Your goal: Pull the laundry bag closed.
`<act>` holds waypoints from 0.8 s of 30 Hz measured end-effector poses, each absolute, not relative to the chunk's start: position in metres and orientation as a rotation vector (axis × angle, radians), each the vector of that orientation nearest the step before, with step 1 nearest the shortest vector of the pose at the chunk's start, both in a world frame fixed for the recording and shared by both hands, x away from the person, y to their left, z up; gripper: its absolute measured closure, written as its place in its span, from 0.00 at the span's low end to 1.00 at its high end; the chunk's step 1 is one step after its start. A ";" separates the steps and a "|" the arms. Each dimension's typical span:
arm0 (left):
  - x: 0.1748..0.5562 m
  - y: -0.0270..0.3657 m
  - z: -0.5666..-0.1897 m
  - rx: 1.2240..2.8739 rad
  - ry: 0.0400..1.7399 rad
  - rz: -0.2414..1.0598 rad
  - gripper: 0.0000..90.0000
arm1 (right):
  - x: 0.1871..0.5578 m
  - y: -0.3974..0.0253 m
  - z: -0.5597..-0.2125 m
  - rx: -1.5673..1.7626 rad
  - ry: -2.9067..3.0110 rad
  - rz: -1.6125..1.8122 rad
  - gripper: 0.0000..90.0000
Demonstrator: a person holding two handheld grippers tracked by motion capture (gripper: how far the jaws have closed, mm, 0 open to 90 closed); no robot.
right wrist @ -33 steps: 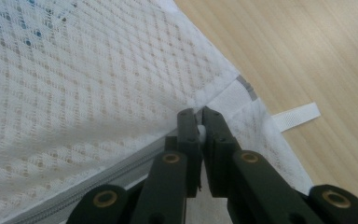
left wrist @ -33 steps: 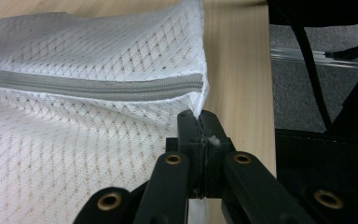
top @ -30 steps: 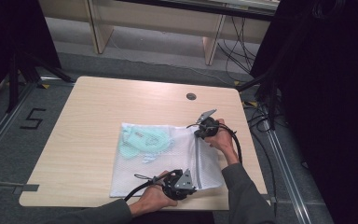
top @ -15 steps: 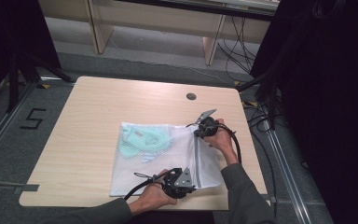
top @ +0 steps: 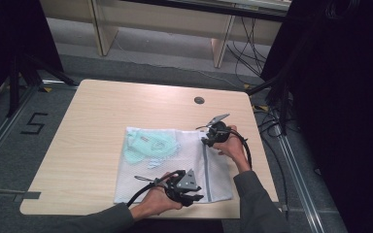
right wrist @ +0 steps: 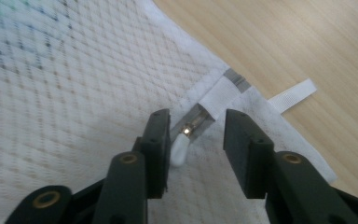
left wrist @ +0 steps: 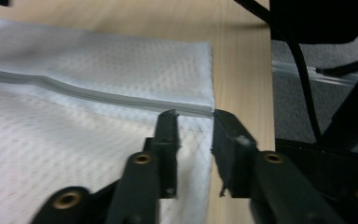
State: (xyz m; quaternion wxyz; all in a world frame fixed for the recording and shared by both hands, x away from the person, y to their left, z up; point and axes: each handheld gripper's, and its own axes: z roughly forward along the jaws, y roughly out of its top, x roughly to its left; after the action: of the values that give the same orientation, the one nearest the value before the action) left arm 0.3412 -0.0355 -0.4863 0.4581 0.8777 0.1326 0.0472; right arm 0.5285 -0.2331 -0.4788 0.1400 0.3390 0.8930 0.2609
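White mesh bag (top: 175, 165) flat near bench (top: 102, 121) front edge. Left gripper (left wrist: 195, 122) jaws parted astride bag's corner edge; right gripper (right wrist: 196, 126) jaws parted around zipper pull (right wrist: 179, 148).

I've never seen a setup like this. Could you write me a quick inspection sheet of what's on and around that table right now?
Surface: light wooden table, with a round hole near the far edge.
Job's things: white mesh bag lying flat, pale green item inside; white zipper pull.
Clutter: nothing seen.
Grippers: left gripper open at the bag's near corner; right gripper open around the zipper pull.
Cables: black cable trailing from the right gripper.
Surroundings: grey floor, marked "5".
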 end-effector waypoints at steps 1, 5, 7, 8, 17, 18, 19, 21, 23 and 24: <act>0.342 -0.032 -0.484 2.149 0.335 0.126 0.74 | 0.527 -0.234 -0.477 0.987 2.569 0.769 0.63; 0.347 -0.013 -0.472 2.118 0.380 0.157 0.69 | 0.518 -0.235 -0.466 1.023 2.504 0.818 0.57; 0.349 -0.002 -0.468 2.101 0.406 0.165 0.67 | 0.513 -0.237 -0.461 1.021 2.502 0.855 0.54; 0.350 0.004 -0.466 2.103 0.411 0.164 0.66 | 0.510 -0.238 -0.460 1.042 2.494 0.866 0.53; 0.360 0.048 -0.458 2.068 0.559 0.255 0.50 | 0.483 -0.242 -0.449 1.106 2.470 0.924 0.44; 0.360 0.052 -0.458 2.064 0.577 0.270 0.48 | 0.479 -0.242 -0.449 1.115 2.454 0.936 0.43; 0.361 0.055 -0.459 2.063 0.592 0.284 0.46 | 0.476 -0.242 -0.449 1.110 2.450 0.941 0.43; 0.364 0.063 -0.460 2.077 0.599 0.307 0.41 | 0.469 -0.243 -0.446 1.104 2.471 0.947 0.43; 0.366 0.070 -0.461 2.069 0.643 0.298 0.40 | 0.463 -0.242 -0.447 1.083 2.450 0.965 0.42; 0.366 0.072 -0.461 2.062 0.667 0.312 0.39 | 0.461 -0.243 -0.447 1.046 2.467 0.971 0.42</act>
State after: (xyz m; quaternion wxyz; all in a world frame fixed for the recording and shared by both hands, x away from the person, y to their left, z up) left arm 0.3663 0.0721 -0.4610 0.4584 0.8370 0.2708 0.1266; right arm 0.4611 -0.2434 -0.4465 0.1453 0.3632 0.8564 0.3371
